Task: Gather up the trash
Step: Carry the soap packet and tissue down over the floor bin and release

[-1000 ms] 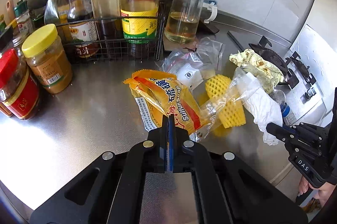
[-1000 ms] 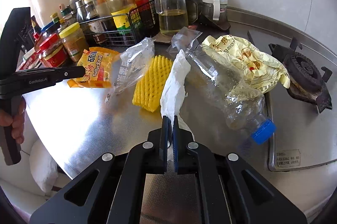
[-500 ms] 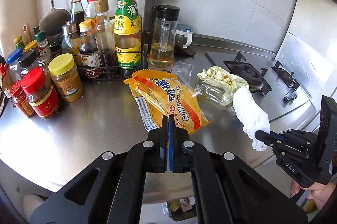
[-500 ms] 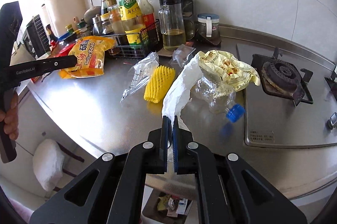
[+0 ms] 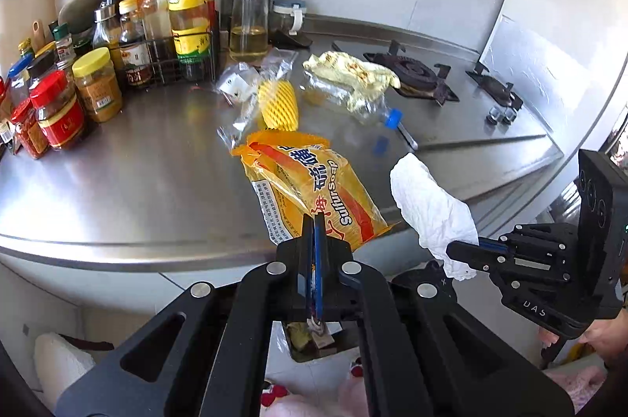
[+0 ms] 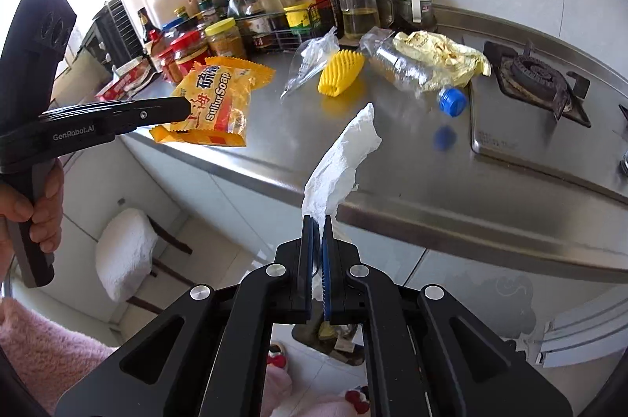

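The yellow-orange plastic soap wrapper (image 5: 310,189) is pinched in the left gripper (image 5: 317,220), held above the steel counter (image 5: 137,181) edge. The crumpled white paper tissue (image 6: 339,161) is clamped in the right gripper (image 6: 318,220). A floor bin (image 6: 333,338) below holds scraps. A clear plastic bottle (image 6: 412,71) and yellow foam net (image 6: 339,73) lie on the counter.

Right gripper (image 6: 317,220) pinches white tissue (image 6: 340,161); left gripper (image 6: 184,108) grips yellow soap packet (image 6: 216,103) off counter edge (image 6: 274,181)
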Demonstrator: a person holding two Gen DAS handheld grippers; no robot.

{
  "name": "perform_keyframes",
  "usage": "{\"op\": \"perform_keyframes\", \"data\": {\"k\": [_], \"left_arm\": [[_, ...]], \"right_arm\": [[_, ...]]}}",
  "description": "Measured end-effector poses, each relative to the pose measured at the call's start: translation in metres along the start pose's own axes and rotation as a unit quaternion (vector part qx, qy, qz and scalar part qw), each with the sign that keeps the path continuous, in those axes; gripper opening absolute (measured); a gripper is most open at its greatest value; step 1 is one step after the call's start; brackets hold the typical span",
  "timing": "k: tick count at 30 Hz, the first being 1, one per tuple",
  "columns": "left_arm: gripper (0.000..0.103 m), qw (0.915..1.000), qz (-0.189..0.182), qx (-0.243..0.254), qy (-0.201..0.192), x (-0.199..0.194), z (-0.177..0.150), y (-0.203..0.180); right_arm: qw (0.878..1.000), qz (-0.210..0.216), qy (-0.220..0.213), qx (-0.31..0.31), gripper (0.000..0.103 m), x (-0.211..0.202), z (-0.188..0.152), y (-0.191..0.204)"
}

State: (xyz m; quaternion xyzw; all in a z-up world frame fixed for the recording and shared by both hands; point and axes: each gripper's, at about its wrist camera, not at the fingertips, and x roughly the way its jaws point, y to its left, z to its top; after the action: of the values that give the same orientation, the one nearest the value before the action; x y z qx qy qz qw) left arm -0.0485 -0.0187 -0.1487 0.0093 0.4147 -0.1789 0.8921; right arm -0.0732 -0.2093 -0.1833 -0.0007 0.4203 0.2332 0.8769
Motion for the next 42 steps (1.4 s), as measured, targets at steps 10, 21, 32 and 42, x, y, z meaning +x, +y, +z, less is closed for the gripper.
{"op": "perform_keyframes", "data": {"k": [10, 21, 32, 42], "left_arm": [[0.000, 0.9929, -0.023, -0.030, 0.113, 0.057, -0.083, -0.023], [0.000, 0.9681, -0.032, -0.118, 0.219, 0.178, -0.152, -0.001], [0.000, 0.9528, -0.036, -0.152, 0.260, 0.269, -0.194, 0.016], [0.029, 0.9441, -0.035, -0.180, 0.274, 0.306, -0.205, 0.034]], "right_arm": [[0.992, 0.027, 0.123, -0.005, 0.006, 0.042, -0.078, -0.009], [0.978, 0.000, 0.204, 0.049, 0.006, 0.147, -0.142, -0.032], [0.966, -0.002, 0.238, 0.102, 0.007, 0.216, -0.184, -0.059], [0.958, -0.007, 0.267, 0.108, 0.011, 0.269, -0.195, -0.069]]}}
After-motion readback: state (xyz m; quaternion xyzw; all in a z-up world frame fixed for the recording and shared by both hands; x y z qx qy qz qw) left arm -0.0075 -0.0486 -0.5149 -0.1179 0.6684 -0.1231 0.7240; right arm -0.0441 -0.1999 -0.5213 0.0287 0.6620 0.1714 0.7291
